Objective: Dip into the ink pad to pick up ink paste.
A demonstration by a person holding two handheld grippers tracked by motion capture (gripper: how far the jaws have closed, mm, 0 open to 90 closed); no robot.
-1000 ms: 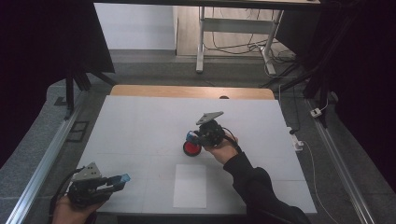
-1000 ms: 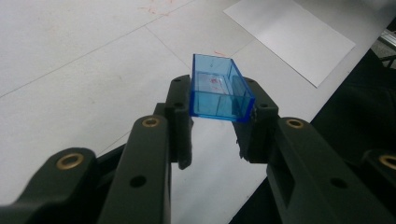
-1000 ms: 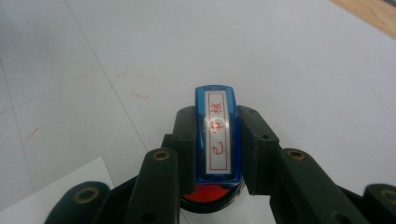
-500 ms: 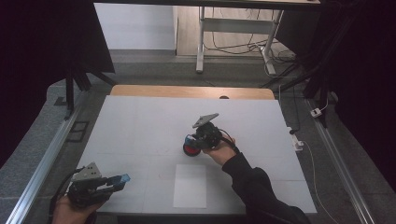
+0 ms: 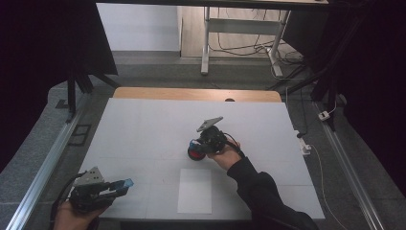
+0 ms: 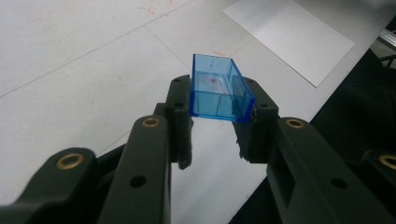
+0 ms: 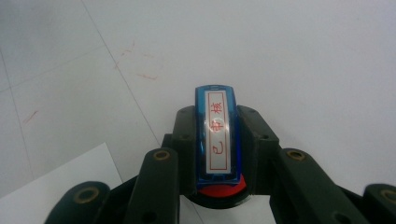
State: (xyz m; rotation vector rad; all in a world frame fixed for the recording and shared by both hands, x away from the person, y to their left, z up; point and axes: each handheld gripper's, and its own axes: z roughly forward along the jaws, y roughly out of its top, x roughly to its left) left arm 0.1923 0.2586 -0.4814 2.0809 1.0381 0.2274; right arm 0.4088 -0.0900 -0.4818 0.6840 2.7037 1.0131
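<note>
My right gripper [image 5: 197,146] is near the middle of the table, shut on a blue stamp [image 5: 195,152] with a red base. In the right gripper view the stamp [image 7: 217,135] sits between the jaws of that gripper [image 7: 217,116], its white label with red characters facing the camera. The red base is low over the table; I cannot tell whether it touches. At the front left corner my left gripper [image 5: 119,186] is shut on a clear blue cap [image 5: 126,182]. In the left gripper view the cap [image 6: 219,88] is pinched by its side walls in the gripper [image 6: 217,114], hollow side up.
A white sheet of paper [image 5: 195,190] lies on the white table [image 5: 143,129] just in front of the right gripper, and shows as paper [image 6: 289,35] and paper [image 7: 60,186] in both gripper views. Faint red marks dot the table. A wooden strip [image 5: 196,94] runs along the far edge.
The right gripper, still shut on the stamp, has turned slightly, its top plate swinging a little left. The left gripper and cap have stayed put.
</note>
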